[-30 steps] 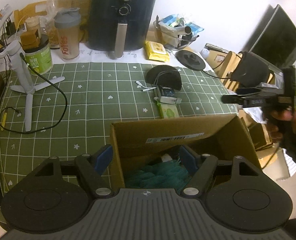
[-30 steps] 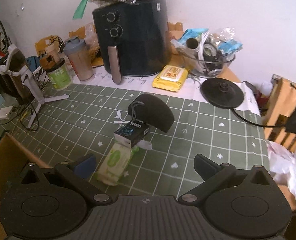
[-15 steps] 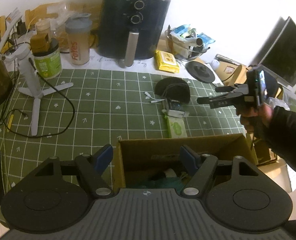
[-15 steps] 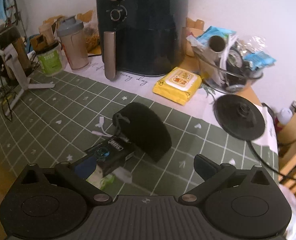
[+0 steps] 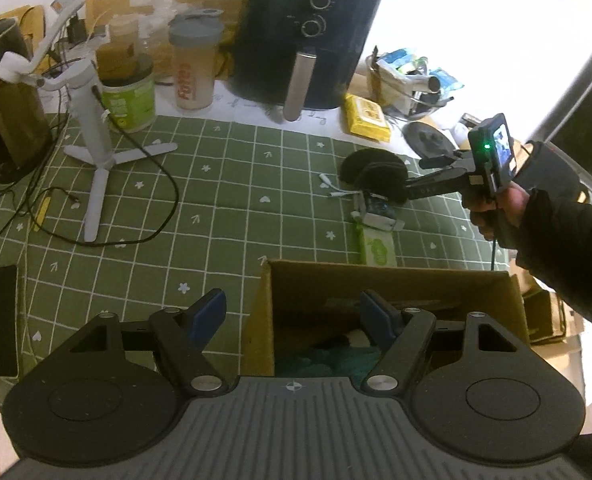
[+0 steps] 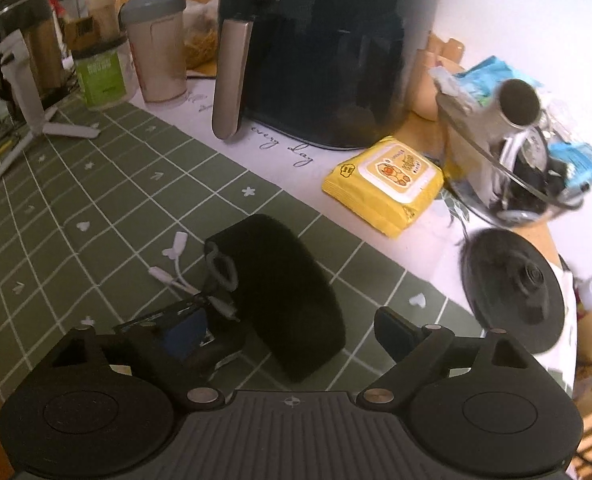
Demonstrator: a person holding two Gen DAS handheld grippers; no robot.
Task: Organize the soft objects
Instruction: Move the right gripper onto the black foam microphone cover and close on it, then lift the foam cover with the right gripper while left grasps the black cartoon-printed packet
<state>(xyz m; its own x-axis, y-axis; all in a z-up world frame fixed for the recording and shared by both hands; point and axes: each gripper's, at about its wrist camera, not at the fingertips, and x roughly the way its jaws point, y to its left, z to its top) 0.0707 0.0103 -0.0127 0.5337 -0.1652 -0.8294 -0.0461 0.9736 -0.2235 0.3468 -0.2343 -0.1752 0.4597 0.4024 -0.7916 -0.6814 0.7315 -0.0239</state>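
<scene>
A black fuzzy soft object (image 6: 284, 296) lies on the green checked tablecloth (image 6: 96, 208); it also shows in the left wrist view (image 5: 375, 174). My right gripper (image 6: 292, 330) is open, its fingers on either side of the soft object's near end. In the left wrist view the right gripper (image 5: 415, 178) reaches over that object. My left gripper (image 5: 294, 314) is open and empty above the open cardboard box (image 5: 391, 284), which holds a teal soft item (image 5: 327, 362).
A small dark box (image 6: 164, 326) and a white cable (image 6: 172, 272) lie left of the soft object. A green wipes pack (image 5: 377, 246), yellow wipes pack (image 6: 383, 184), black air fryer (image 6: 319, 48), glass bowl (image 6: 507, 152) and white tripod stand (image 5: 92, 148) are around.
My right gripper has moved forward and down to the black soft object, which now lies between its open fingers. My left gripper has drawn back and up from the box.
</scene>
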